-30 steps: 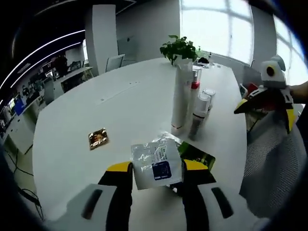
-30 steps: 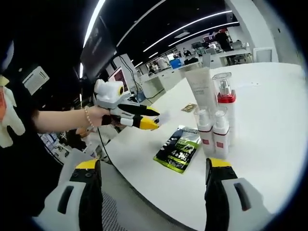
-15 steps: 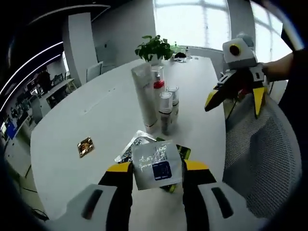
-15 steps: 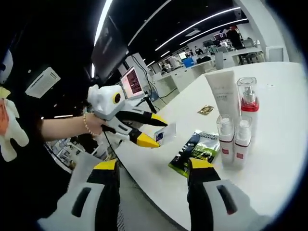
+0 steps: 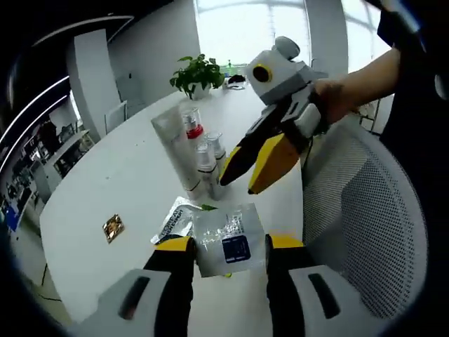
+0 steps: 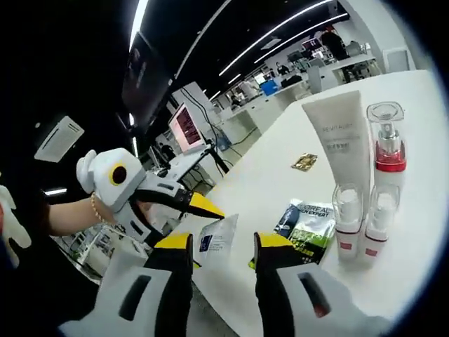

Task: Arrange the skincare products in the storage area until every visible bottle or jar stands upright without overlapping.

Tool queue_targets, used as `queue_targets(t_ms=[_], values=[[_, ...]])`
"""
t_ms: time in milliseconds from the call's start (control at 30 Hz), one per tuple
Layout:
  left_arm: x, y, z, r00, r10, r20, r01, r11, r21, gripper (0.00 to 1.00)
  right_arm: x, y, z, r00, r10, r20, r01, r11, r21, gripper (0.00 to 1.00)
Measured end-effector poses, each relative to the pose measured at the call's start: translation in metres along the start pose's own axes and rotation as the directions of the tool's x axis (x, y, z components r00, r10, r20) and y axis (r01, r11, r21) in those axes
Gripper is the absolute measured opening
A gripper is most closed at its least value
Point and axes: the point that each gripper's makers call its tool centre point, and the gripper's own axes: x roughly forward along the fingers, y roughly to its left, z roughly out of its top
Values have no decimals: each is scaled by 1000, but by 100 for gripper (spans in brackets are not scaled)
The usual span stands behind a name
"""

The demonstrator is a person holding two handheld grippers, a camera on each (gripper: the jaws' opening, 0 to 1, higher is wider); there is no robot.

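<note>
— What is the left gripper (image 5: 226, 247) holding?
— It is pinching a silvery sachet (image 5: 229, 239) between its jaws, off the white table (image 5: 133, 175).
— And the right gripper (image 6: 219, 246)?
— Its jaws are standing apart, empty, flanking that sachet.
— The bottles?
— The white tube (image 6: 344, 140), red-collared pump bottle (image 6: 388, 151) and two small bottles (image 6: 347, 217) are standing upright beside a green sachet (image 6: 305, 223) lying flat.

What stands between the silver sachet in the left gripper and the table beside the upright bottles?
The right gripper hangs between the silver sachet and the bottles; the green packet lies flat at their base.
</note>
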Motion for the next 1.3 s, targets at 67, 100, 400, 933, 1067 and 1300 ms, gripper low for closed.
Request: queue_targets(t_ms=[67, 100, 400, 933, 1067, 1300], values=[[0, -3, 0, 1000, -5, -6, 5, 1000, 10, 37, 7, -2, -2, 1000, 6, -8, -6, 1000, 7, 30], [0, -6, 1, 1000, -8, -12, 8, 1000, 21, 37, 10, -2, -4, 1000, 11, -13, -10, 1000, 15, 29], [0, -12, 6, 999, -50, 1, 50, 998, 49, 37, 19, -4, -17, 998, 43, -34, -40, 994, 104, 21], [8, -7, 8, 999, -40, -16, 41, 998, 52, 22, 16, -7, -16, 999, 46, 3, -46, 983, 176, 1], [7, 2, 9, 999, -29, 32, 29, 1000, -11, 40, 14, -10, -15, 1000, 25, 16, -27, 983, 180, 1], [3, 9, 8, 995, 14, 101, 5, 983, -184, 41, 9, -18, 0, 995, -9, 100, -15, 970, 241, 1]])
